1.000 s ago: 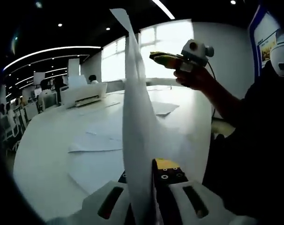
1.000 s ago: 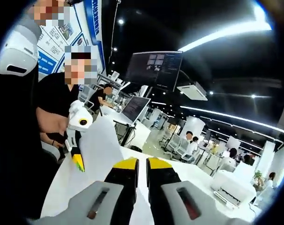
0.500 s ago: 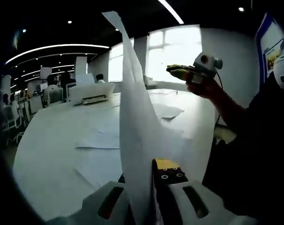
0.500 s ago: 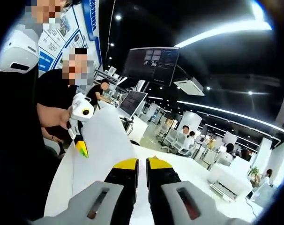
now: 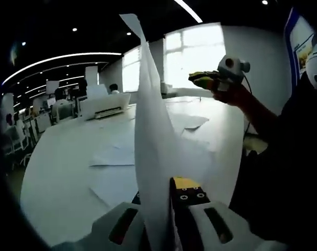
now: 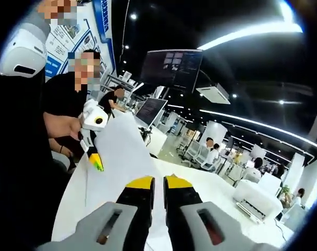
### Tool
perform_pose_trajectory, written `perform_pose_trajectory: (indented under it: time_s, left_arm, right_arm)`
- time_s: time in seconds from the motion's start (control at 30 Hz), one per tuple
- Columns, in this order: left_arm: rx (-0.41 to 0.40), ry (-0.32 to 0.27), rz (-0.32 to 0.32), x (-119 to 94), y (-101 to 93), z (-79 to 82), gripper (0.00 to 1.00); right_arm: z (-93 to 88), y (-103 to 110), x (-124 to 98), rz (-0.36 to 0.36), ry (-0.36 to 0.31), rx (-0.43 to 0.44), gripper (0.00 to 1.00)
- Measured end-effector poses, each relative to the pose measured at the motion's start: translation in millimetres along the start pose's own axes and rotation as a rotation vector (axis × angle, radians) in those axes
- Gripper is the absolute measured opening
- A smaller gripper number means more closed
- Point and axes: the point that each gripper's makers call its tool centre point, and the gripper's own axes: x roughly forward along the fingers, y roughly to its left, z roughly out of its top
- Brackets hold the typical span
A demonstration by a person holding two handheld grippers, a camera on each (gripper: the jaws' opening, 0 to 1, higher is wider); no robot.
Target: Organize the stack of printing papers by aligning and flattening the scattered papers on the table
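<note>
white gripper [image 6: 158, 188], yellow tips, seemingly black sleeve [image 6: 59, 97]

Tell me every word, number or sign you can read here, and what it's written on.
None can be read.
Wall poster: blue and white panels with print, too small and blurred.
Hanging screen: lit windows, text too small.
Sheet of paper in the left gripper: blank on the side shown.

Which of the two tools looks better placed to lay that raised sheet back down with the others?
The left tool, probably: it is shut on the raised sheet, with the scattered papers lying on the table just beyond. The right tool hangs above the table holding nothing.
</note>
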Motion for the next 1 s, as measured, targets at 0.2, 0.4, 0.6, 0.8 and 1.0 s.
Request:
perform_pose_trajectory:
  time_s: [0.2,0.4,0.6,0.8,1.0]
  left_arm:
    - [-0.003,-0.006,0.020,-5,4.5,-3.7,0.06]
    - [0.001,-0.023,0.039,-11,10.5,-5.1,0.06]
    - [-0.007,-0.054,0.050,-17,14.9,-1.5,0.06]
    - [-0.019,-0.055,0.068,-23,22.0,-4.2,0.06]
    - [-0.059,-0.042,0.049,-25,22.3,-7.4,0.06]
  right_arm:
    - [-7.0,-1,-6,-0.012,0.017,0.010,0.04]
    - [-16.5,-4,-17,-0.034,0.038,0.021,0.05]
    - [-23.6,-8,-25,-0.056,0.050,0.038,0.06]
    - [-30.8,-7,-29,-0.062,0.068,0.052,0.08]
    - [-42.7,-12,-33,-0.088,0.101,0.073,0.11]
